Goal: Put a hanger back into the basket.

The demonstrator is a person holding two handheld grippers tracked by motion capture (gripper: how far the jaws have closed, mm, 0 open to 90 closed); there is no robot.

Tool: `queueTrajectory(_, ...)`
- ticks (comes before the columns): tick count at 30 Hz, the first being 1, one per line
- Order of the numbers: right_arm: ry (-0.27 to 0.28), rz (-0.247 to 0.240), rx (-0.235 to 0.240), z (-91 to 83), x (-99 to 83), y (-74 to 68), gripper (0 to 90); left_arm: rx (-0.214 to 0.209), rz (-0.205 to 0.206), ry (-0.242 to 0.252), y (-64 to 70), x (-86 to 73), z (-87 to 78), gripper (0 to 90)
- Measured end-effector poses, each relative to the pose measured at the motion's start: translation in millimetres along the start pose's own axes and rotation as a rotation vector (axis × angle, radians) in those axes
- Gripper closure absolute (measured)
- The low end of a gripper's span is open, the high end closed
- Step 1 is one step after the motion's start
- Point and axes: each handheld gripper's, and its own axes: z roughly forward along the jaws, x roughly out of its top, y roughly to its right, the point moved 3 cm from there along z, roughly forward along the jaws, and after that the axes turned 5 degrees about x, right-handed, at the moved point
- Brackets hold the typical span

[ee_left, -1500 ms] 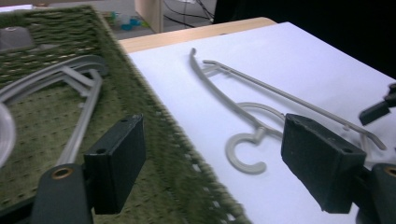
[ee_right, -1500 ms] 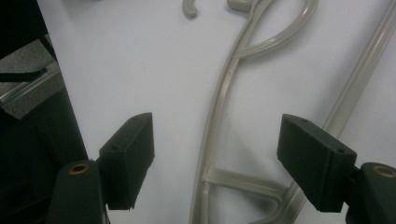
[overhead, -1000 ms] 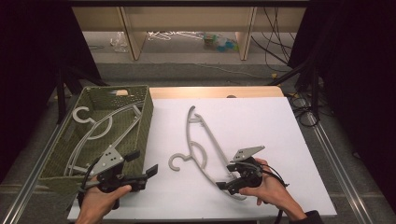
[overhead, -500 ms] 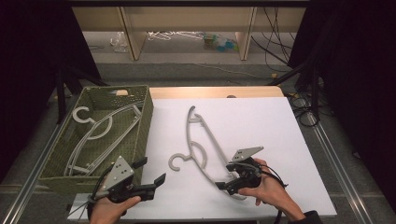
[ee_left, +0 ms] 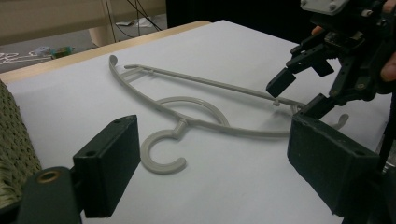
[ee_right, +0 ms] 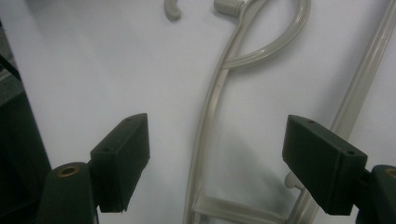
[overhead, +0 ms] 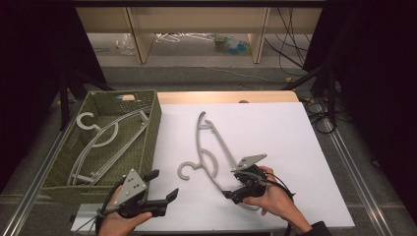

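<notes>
Our right gripper (overhead: 235,192) is spread wide, holding nothing, and sits low over the near end of the grey plastic hanger (overhead: 211,150) on the white sheet (overhead: 275,137). In the right gripper view our two black jaws stand far apart on either side of the hanger's curved shoulder (ee_right: 210,116), which runs up between them toward the loop and the hook's neck at the top edge; the straight bar (ee_right: 359,88) passes just inside the right-hand jaw. We cannot tell whether either jaw touches the plastic. The right hand (overhead: 273,199) wraps the gripper body from behind.

Our left gripper (overhead: 160,189) is also released, jaws wide, and hovers near the front edge of the sheet, well to the left of the right gripper. In the left gripper view the hanger's open hook (ee_left: 161,151) lies just ahead of the left-hand jaw, with the shoulder and bar stretching away beyond it to the right gripper (ee_left: 299,91) at the far end. The left hand (overhead: 120,216) holds it from below.

Beside the left gripper, on its outer side, stands a green woven basket (overhead: 155,123) with another grey hanger (overhead: 101,137) lying inside it.
</notes>
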Motion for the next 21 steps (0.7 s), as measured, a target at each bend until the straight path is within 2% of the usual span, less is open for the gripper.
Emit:
queueTrajectory(4,-0.065,-0.004,-0.039,15.3,5.5,0.5,27.3,-0.005,0.012,-0.008,2.4,-0.1,0.0,17.1)
queueTrajectory(6,-0.081,-0.023,-0.038,17.3,6.8,1.9,29.1,-0.008,0.016,-0.011,3.7,-1.2,0.1,17.1)
queueTrajectory(7,-0.109,-0.017,-0.031,21.7,8.7,1.0,32.7,-0.01,0.02,-0.012,3.9,-1.5,0.0,17.1)
queueTrajectory(10,-0.125,-0.012,-0.032,28.1,11.0,0.9,34.6,-0.018,0.036,-0.003,2.7,-1.5,1.0,17.1)
queueTrajectory(12,-0.153,-0.024,-0.019,37.6,15.6,-0.2,38.8,-0.012,0.022,-0.013,3.9,-1.7,0.1,17.1)
queueTrajectory(13,-0.153,-0.024,-0.019,37.6,15.6,-0.2,38.8,-0.012,0.022,-0.013,3.9,-1.7,0.1,17.1)
queueTrajectory(14,-0.173,-0.026,-0.02,43.0,19.6,-1.5,41.7,-0.022,0.039,-0.005,3.2,-1.7,0.9,17.1)
queueTrajectory(17,-0.191,-0.043,-0.024,47.9,23.3,-1.9,46.6,-0.018,0.029,-0.005,3.9,-2.4,1.1,17.1)
queueTrajectory(19,-0.205,-0.047,-0.024,51.5,26.2,-2.8,48.4,-0.019,0.042,-0.012,3.5,-2.1,0.0,17.1)
queueTrajectory(20,-0.208,-0.05,-0.026,53.2,27.6,-3.2,49.1,-0.025,0.027,-0.003,4.2,-2.5,1.1,17.1)
queueTrajectory(21,-0.216,-0.053,-0.023,56.4,30.2,-4.0,52.1,-0.021,0.032,-0.014,4.6,-2.7,0.4,17.1)
